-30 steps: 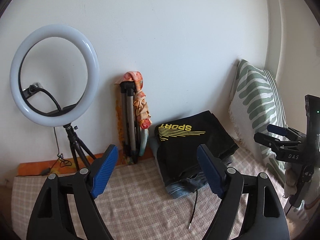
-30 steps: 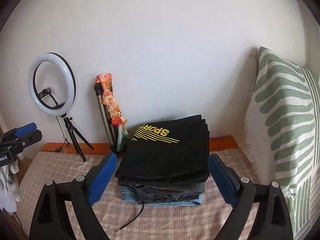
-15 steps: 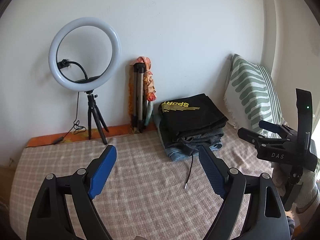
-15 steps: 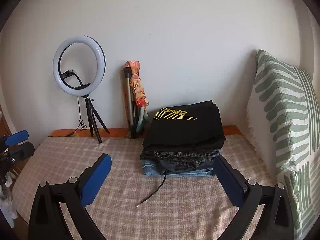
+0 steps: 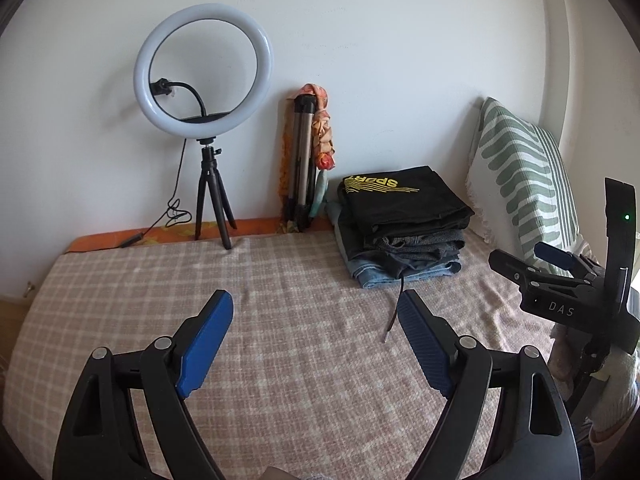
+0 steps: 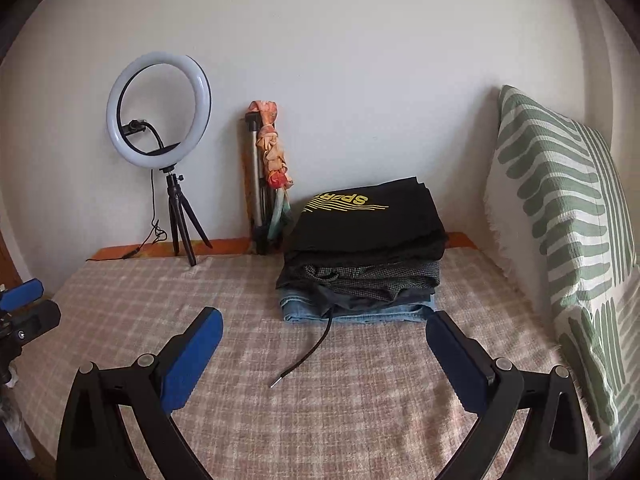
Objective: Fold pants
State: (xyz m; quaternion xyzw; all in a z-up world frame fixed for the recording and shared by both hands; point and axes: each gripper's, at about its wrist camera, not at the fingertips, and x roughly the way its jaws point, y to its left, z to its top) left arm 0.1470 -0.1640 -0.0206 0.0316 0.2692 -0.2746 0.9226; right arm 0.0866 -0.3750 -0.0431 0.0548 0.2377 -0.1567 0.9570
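Note:
A stack of folded pants (image 5: 404, 232) (image 6: 360, 248) lies at the back of the checked blanket (image 5: 280, 280) (image 6: 140, 300), near the wall. Its top piece is black with yellow "SPORT" lettering; grey and blue denim pieces lie under it. A black drawstring (image 5: 394, 312) (image 6: 308, 354) trails from the stack onto the blanket. My left gripper (image 5: 316, 300) hovers open over bare blanket, left of the stack and short of it. Facing the stack from a distance, my right gripper (image 6: 323, 317) is open and holds nothing. Each gripper shows at the other view's edge (image 5: 552, 264) (image 6: 24, 304).
A lit ring light on a small tripod (image 5: 204, 68) (image 6: 158, 114) stands at the back left by the wall. A folded tripod wrapped in orange cloth (image 5: 308, 160) (image 6: 268, 168) leans beside the stack. A green-striped pillow (image 5: 520, 184) (image 6: 568, 208) stands along the right side.
Both grippers have drawn back from the stack and sunk lower, so the stack looks smaller and more blanket shows in front. Both stay open and empty.

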